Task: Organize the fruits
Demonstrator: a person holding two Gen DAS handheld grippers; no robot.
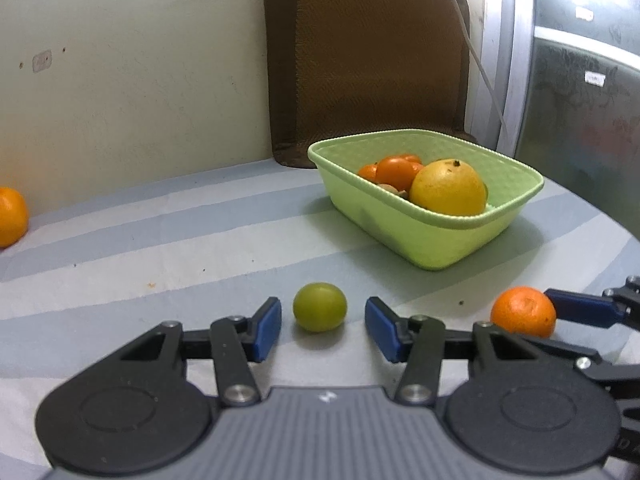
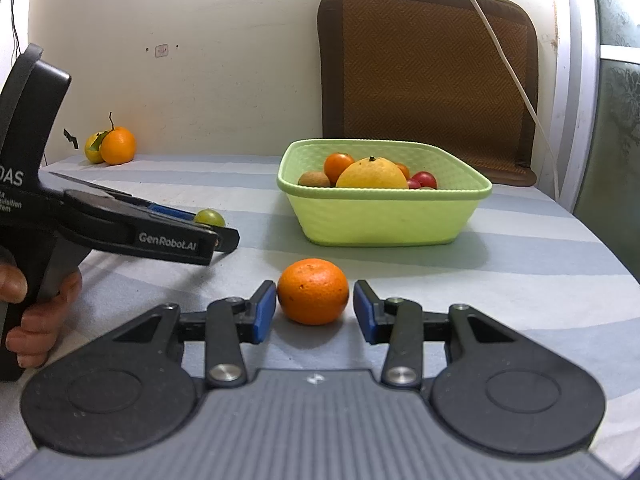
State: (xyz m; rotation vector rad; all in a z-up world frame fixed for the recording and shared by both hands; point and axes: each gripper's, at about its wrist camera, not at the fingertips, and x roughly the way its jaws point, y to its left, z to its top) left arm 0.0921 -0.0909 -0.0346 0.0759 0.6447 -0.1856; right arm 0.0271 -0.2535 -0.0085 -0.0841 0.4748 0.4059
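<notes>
A small green fruit [image 1: 320, 307] [image 2: 210, 217] lies on the striped cloth between the blue pads of my left gripper [image 1: 323, 308], with a gap on each side, so the jaws are open. An orange tangerine [image 2: 313, 291] [image 1: 523, 311] rests on the cloth inside my right gripper [image 2: 314, 292], whose pads sit tight against its sides. Behind them stands a light green basket [image 1: 440, 222] [image 2: 380, 220] holding a large yellow citrus [image 1: 448, 188] [image 2: 372, 174], small oranges and red fruits.
By the wall at the far left lie another orange [image 2: 118, 146] [image 1: 12, 216] and a yellow fruit [image 2: 94, 147]. A brown cushion [image 2: 432, 80] leans on the wall behind the basket, crossed by a white cable [image 2: 500, 60]. A hand [image 2: 36, 312] holds the left gripper's handle.
</notes>
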